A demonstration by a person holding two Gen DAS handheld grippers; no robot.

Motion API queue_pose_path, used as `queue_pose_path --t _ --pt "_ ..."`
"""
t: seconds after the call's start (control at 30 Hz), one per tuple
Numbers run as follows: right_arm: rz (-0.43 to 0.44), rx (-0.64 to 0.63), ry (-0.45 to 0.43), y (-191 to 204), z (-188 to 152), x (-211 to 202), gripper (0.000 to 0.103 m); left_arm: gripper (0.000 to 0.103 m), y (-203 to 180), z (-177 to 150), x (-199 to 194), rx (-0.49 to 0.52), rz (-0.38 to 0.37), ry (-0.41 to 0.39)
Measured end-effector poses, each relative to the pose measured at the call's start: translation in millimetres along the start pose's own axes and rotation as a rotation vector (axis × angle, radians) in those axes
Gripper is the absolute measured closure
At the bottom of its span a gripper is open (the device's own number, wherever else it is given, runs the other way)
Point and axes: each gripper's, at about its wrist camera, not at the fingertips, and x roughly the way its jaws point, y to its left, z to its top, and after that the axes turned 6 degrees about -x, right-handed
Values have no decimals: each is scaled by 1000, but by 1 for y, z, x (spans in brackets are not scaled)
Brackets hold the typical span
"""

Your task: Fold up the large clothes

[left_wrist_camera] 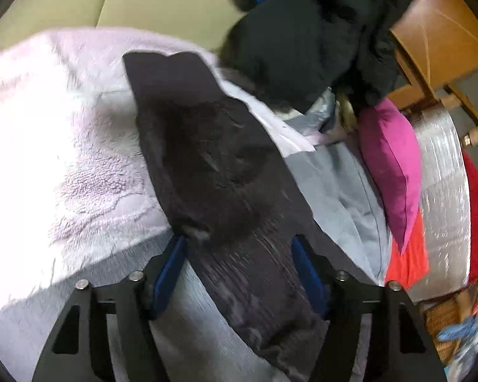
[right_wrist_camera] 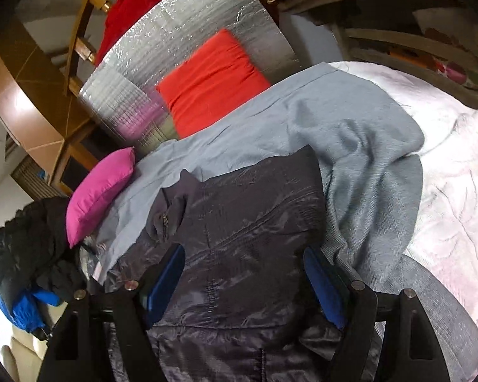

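A dark grey jacket (left_wrist_camera: 207, 159) lies on a bed over a grey-blue cloth (left_wrist_camera: 334, 184). In the left wrist view a long part of it runs from the far middle down between my fingers. My left gripper (left_wrist_camera: 239, 242) is open, its blue pads on either side of the fabric. In the right wrist view the jacket's shiny lining (right_wrist_camera: 239, 238) and a zipper pull (right_wrist_camera: 165, 219) face up. My right gripper (right_wrist_camera: 243, 254) is open just above it, jaws apart on either side of the fabric.
A pale fleece blanket (left_wrist_camera: 63, 159) covers the bed. A pink pillow (right_wrist_camera: 98, 191), an orange cushion (right_wrist_camera: 210, 82) and a silver foil mat (right_wrist_camera: 175, 31) lie beyond. A black and blue coat pile (left_wrist_camera: 302, 47) sits by the wooden furniture (left_wrist_camera: 439, 38).
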Motion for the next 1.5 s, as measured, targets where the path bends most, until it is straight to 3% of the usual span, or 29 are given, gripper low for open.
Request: queue_pose_path --t 0.13,0.23,0.27,0.4,0.6,0.73,0.9,1.07,1.2,1.33,1.4,1.5 --pt "5 -6 6 2 2 6 23 52 5 11 6 2 -11 -12" --pt "2 -16 11 2 1 8 23 79 8 16 12 3 -2 -13" --pt "-2 -20 11 3 1 8 23 83 7 15 13 9 3 -15" --pt "-7 -12 1 0 2 4 23 92 -8 12 9 51 -14 -57" --pt "-19 -2 -43 -5 5 -9 23 94 -82 -20 -36 242 -138 -126" --pt "-9 36 -52 -11 6 -16 23 95 -139 -69 -69 387 -259 -135" --pt "-8 57 -75 -21 6 -29 23 95 -209 -159 -91 604 -405 -83" --pt "-5 97 -83 -37 8 -37 23 95 -258 -268 -81 840 -506 87" --pt "-8 116 -86 -47 8 -41 23 95 -266 -358 -47 1011 -457 263" --pt "-9 121 -70 -54 9 -40 23 95 -240 -438 5 1170 -283 439" --pt "-11 126 -67 -56 10 -40 23 95 -220 -458 18 1206 -217 478" --pt "4 136 -60 -57 10 -39 23 91 -212 -457 8 1205 -232 483"
